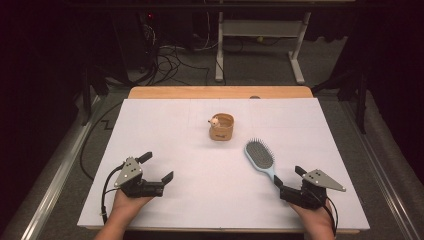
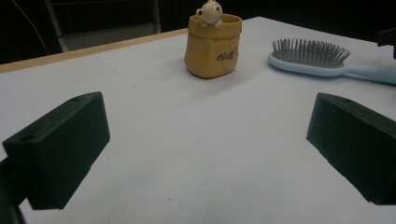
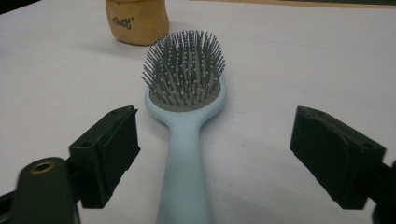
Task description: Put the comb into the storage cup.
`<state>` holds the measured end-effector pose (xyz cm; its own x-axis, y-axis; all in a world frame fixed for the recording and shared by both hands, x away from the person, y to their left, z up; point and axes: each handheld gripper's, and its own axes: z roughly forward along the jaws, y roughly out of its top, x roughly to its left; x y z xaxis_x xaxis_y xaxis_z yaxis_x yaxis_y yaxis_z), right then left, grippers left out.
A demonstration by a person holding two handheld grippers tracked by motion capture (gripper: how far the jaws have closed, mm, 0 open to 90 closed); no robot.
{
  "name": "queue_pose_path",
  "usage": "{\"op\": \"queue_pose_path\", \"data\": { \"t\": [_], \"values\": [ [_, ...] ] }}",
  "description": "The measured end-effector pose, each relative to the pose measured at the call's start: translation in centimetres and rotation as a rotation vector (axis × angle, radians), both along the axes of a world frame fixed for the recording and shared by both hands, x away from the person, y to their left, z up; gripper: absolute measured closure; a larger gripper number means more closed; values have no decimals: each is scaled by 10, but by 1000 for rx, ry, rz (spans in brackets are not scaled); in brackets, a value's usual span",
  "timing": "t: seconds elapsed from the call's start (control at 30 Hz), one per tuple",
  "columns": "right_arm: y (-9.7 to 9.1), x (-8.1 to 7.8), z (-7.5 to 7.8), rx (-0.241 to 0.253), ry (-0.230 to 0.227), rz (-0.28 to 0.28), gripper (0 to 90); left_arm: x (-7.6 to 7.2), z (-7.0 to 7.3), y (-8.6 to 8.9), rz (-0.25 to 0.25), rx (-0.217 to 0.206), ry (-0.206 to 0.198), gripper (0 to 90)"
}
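A light blue hairbrush (image 1: pixel 260 156) with grey bristles lies bristles-up on the white table (image 1: pixel 210 175), its handle pointing toward the near right. My right gripper (image 1: pixel 288 175) is open. In the right gripper view the hairbrush (image 3: pixel 184 93) has its handle lying between the jaws of my right gripper (image 3: pixel 215 149), with a gap on each side. A tan pot (image 1: pixel 221 126) with a small bear figure on its rim stands mid-table. My left gripper (image 1: pixel 159 166) rests open at the near left, nothing between its jaws. The left gripper view shows the pot (image 2: pixel 213 44) and hairbrush (image 2: pixel 308 58) well ahead of my left gripper (image 2: pixel 205 149).
The table's wooden far edge (image 1: pixel 220 92) shows beyond the white sheet. Behind it stand white desk legs (image 1: pixel 219 50) and tangled cables (image 1: pixel 170 60) on the floor. A dark cable (image 1: pixel 95 140) runs off the table's left side.
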<state>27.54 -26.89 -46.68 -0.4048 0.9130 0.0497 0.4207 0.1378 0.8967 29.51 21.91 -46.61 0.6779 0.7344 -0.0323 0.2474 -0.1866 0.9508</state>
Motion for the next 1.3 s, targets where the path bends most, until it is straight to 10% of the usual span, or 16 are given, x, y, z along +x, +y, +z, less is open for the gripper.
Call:
{"op": "queue_pose_path", "data": {
  "t": [0.23, 0.67, 1.3],
  "values": [
    [1, 0, -1, -7, -9, -12, 4, -1, 0, 0, 2, -17, -8, 0],
    [9, 0, 4, -40, -11, -10, 2, 2, -2, -1, -21, -17, 9, 0],
    [24, 22, 10, -162, 178, 23, 2, 2, 1, 4, -32, -47, 5, 0]
  ]
}}
